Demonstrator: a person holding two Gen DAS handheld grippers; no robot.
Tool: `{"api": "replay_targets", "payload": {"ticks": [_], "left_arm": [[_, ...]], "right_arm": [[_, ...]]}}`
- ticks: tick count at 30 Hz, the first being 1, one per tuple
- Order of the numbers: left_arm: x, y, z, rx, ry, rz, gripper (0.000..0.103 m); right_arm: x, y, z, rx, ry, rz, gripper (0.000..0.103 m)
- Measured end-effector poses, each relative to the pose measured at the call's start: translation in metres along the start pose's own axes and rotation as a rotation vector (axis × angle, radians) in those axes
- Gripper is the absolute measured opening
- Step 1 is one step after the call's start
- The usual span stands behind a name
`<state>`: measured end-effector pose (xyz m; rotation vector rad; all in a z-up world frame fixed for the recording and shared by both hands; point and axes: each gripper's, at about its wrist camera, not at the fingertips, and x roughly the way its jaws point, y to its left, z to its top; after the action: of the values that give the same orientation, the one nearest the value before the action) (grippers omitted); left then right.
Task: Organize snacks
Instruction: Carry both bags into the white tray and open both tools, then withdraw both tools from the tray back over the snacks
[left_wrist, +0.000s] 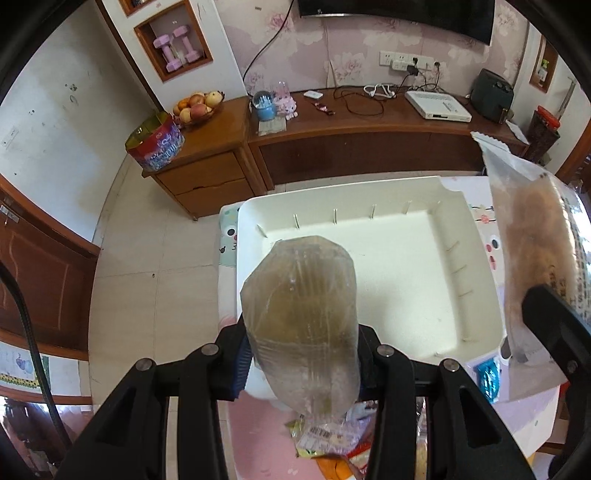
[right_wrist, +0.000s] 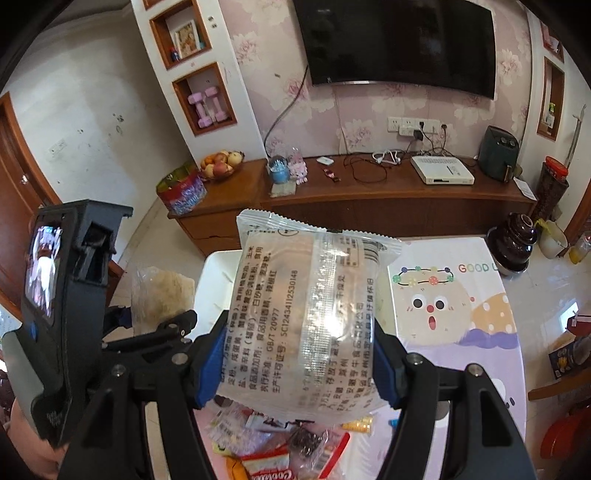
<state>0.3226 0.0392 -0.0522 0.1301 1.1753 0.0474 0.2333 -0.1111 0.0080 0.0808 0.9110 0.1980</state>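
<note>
Lowering each snack packet well inside the white tray (left_wrist: 369, 199) before letting go looks the sound way to finish this step, the two set side by side flat on the tray's bare floor. The greenish packet (left_wrist: 303, 317) sits clamped between the pads of the left gripper (left_wrist: 304, 354), hanging above the tray's near left corner. The printed clear packet (right_wrist: 306, 314) is pinched at both sides by the right gripper (right_wrist: 301, 365), raised over the table (right_wrist: 461, 325) near the tray's right edge, with the loose snack pile (right_wrist: 280, 439) below at the table's near edge.
</note>
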Motion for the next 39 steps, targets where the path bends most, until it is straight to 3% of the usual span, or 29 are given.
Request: {"api": "replay_targets", "payload": {"ticks": [13, 14, 15, 17, 28, 39], "left_arm": [[0.053, -0.012, 0.007, 0.092, 0.065, 0.087, 0.043], [0.055, -0.013, 0.007, 0.103, 0.066, 0.093, 0.056], [0.055, -0.013, 0.007, 0.110, 0.065, 0.098, 0.076], [0.055, -0.011, 0.006, 0.119, 0.044, 0.107, 0.090], [0.042, 0.011, -0.012, 0.054, 0.035, 0.030, 0.090], [-0.027, 0.031, -0.056, 0.006, -0.100, -0.046, 0.090]], "right_arm": [[0.082, -0.008, -0.013, 0.037, 0.155, -0.018, 0.068], [0.085, -0.007, -0.014, 0.034, 0.163, -0.016, 0.070], [0.088, -0.006, -0.015, 0.029, 0.171, -0.012, 0.071], [0.091, -0.005, -0.016, 0.017, 0.170, -0.025, 0.073], [0.070, -0.002, -0.016, -0.010, 0.099, -0.024, 0.073], [0.030, 0.008, -0.024, -0.003, 0.048, -0.017, 0.073]]}}
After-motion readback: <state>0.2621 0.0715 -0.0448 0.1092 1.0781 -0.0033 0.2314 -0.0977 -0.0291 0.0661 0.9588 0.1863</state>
